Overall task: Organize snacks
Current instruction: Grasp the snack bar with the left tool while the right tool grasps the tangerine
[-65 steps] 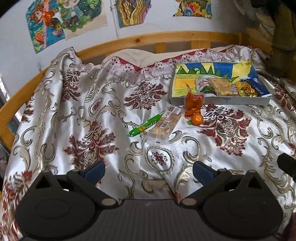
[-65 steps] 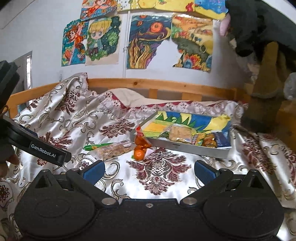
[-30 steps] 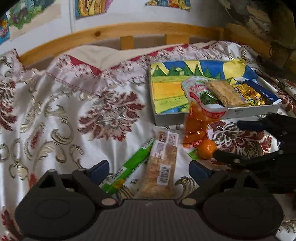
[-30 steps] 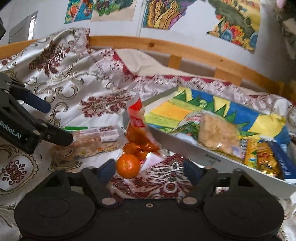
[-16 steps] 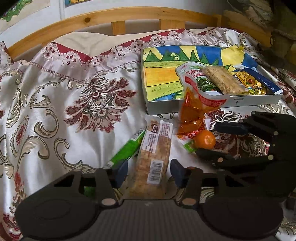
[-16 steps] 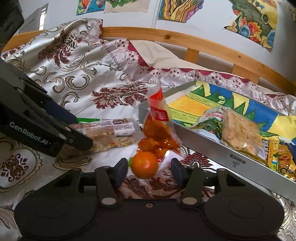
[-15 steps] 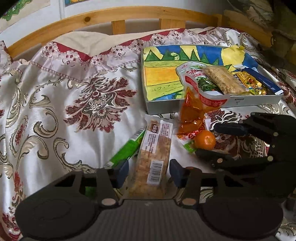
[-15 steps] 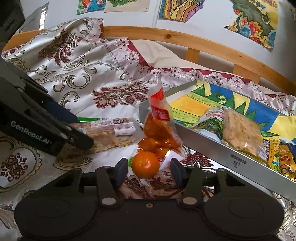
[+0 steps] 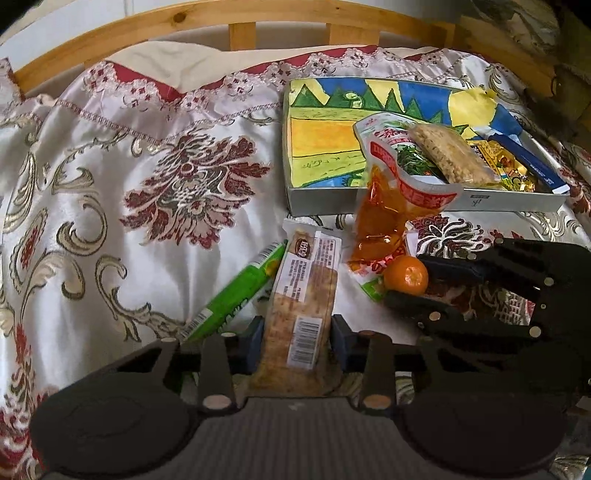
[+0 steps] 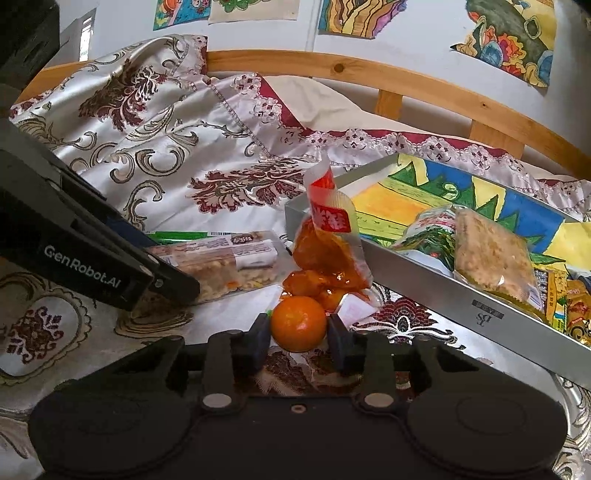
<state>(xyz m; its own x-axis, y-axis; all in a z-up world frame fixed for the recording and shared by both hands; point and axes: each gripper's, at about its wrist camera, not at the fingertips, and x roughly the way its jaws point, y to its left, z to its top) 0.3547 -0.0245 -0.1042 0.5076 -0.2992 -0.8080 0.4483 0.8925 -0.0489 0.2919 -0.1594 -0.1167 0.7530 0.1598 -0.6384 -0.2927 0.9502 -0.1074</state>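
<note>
A granola bar in a clear wrapper (image 9: pixel 306 280) lies on the satin bedspread, its near end between the blue pads of my left gripper (image 9: pixel 295 341). The jaws are closing and the pads touch the wrapper's sides. A small tangerine (image 10: pixel 298 323) sits between the pads of my right gripper (image 10: pixel 297 338), whose jaws are closing against it. An orange snack pouch (image 10: pixel 325 251) leans on the grey tray (image 10: pixel 424 284) just behind the tangerine. A green stick pack (image 9: pixel 236 299) lies left of the bar. The tray holds several snack packs on a painted lining.
The wooden bed rail (image 9: pixel 221 18) curves behind the bedspread, with a pillow (image 9: pixel 159 62) below it. Paintings (image 10: pixel 509 40) hang on the wall. The tray's bare left half (image 9: pixel 325 140) shows its lining. Wide bedspread (image 9: pixel 110 184) stretches to the left.
Both grippers' jaws have narrowed from wide apart: the left around the granola bar, the right around the tangerine. Both hands stayed almost in place, tipping slightly downward.
</note>
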